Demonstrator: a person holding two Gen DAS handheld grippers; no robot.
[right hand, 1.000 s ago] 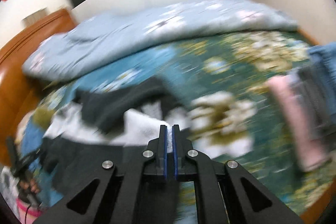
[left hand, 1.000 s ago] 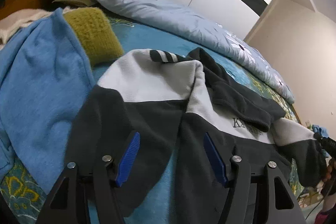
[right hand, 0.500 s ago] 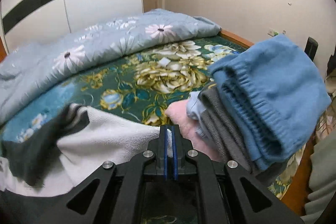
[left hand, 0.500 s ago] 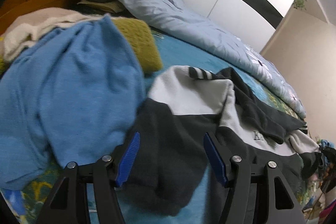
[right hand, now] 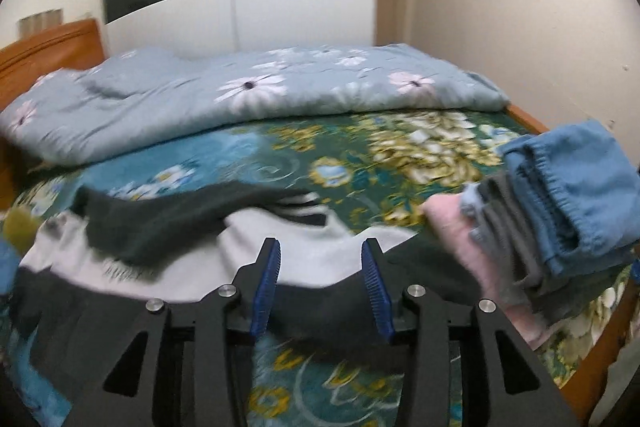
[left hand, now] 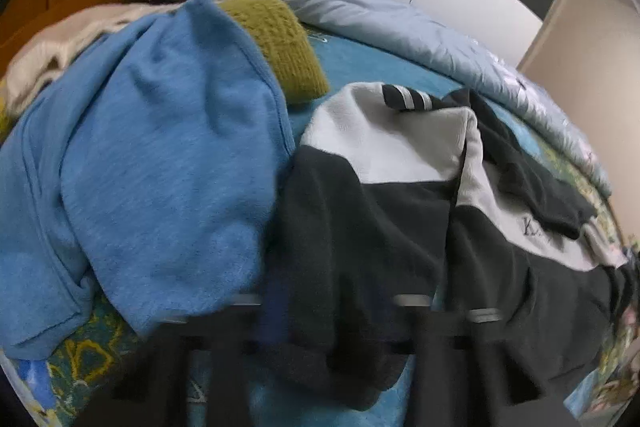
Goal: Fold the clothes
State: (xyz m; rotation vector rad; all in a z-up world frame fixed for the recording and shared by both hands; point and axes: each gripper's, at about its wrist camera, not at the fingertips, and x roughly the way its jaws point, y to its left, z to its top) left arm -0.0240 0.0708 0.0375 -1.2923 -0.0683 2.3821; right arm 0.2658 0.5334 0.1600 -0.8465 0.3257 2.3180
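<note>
Right gripper: my right gripper [right hand: 323, 287] is spread wide with nothing between its blue ribbed pads [right hand: 267, 285].
Left gripper: my left gripper [left hand: 340, 311] is smeared by motion blur; I cannot tell how its jaws stand.
Sweatshirt position: the dark grey and white sweatshirt [right hand: 240, 259] lies flat on the floral bedspread [right hand: 340, 163], directly ahead of and under my right fingertips; in my left view its dark hem [left hand: 360, 367] sits at the blurred fingers.
Sweatshirt direction: its long axis runs crosswise to my right gripper; a dark sleeve with a striped cuff is folded over the white chest.
Textures: the sweatshirt is fleecy.
Neighbours: a folded stack [right hand: 552, 223] lies right of my right gripper; a blue fleece garment [left hand: 152, 167] lies left of my left gripper, touching the sweatshirt.
</note>
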